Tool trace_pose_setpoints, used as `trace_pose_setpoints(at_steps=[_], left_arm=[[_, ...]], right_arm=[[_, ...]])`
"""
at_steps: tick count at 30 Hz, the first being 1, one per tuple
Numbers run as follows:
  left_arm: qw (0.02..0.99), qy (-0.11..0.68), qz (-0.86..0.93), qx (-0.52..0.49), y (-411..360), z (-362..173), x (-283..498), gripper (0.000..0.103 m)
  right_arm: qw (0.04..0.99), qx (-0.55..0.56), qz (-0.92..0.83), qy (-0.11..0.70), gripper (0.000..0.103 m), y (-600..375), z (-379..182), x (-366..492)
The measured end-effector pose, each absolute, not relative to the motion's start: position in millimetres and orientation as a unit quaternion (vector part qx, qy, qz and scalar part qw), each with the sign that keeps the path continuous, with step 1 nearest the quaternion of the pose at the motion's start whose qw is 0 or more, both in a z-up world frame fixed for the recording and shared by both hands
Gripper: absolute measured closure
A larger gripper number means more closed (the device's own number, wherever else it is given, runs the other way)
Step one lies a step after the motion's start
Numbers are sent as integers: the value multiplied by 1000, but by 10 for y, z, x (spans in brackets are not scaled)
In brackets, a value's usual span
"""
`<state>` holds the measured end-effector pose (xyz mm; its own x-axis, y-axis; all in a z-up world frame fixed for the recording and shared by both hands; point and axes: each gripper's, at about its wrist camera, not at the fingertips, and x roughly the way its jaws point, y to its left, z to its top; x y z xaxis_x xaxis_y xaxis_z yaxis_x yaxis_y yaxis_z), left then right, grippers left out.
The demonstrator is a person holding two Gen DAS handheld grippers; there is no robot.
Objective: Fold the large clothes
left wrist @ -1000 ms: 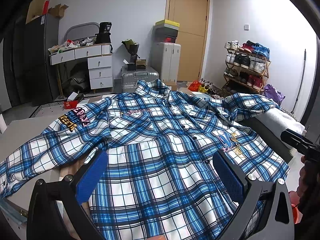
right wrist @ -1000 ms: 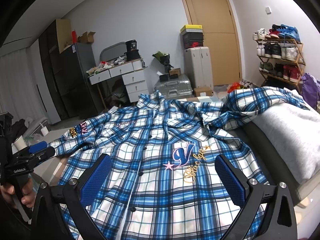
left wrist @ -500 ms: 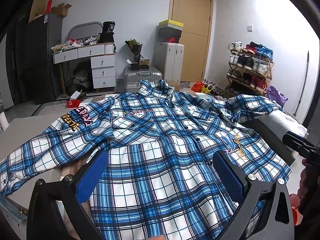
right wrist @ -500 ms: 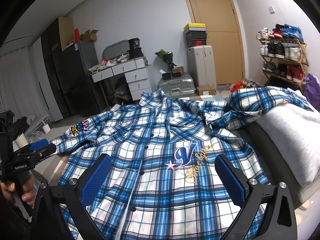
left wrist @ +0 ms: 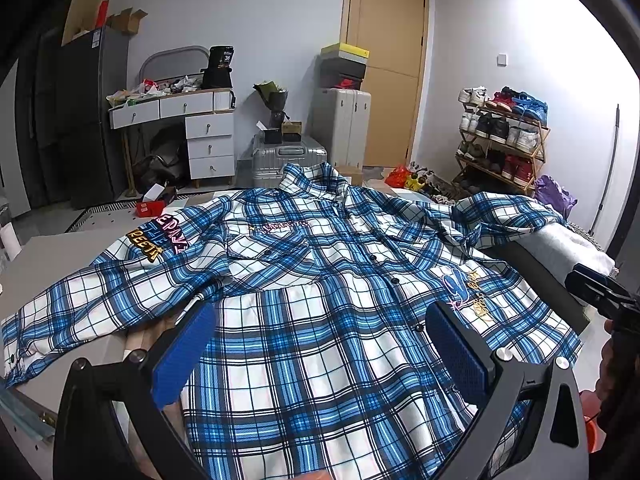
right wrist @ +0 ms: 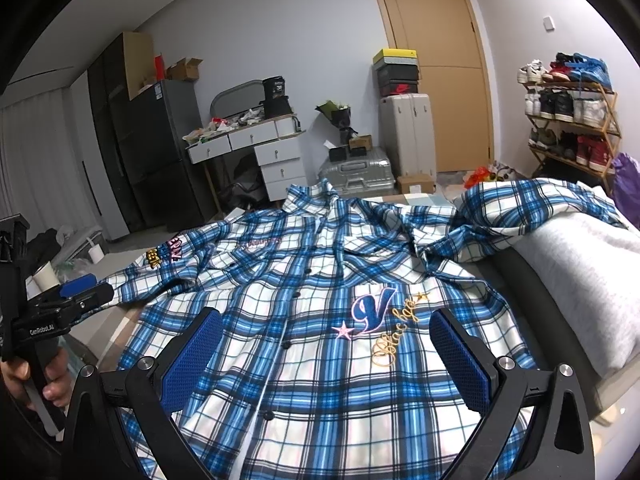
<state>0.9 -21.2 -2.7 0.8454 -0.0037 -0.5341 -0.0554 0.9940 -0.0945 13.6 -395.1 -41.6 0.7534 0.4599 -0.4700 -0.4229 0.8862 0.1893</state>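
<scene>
Left wrist view shows the blue plaid shirt [left wrist: 320, 300] spread face up and buttoned across the surface [left wrist: 60, 248], its right sleeve draped on a grey cushion [right wrist: 580, 264]. Soft, light, likely slippery cloth; best pinched at hem corners or shoulders. Left tool [left wrist: 320, 356] and right tool [right wrist: 326, 354] both gape, empty.
</scene>
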Motion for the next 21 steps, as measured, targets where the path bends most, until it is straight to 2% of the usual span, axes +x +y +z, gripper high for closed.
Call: trace_pose_setpoints(at_steps=[14, 21], left_arm=[[957, 285, 14, -57, -203, -75, 54, 1], [957, 285, 3, -60, -220, -90, 116, 1]], right_arm=[[936, 37, 229, 266, 0, -4010, -465, 162], [940, 54, 238, 241, 0, -4085, -441, 153]])
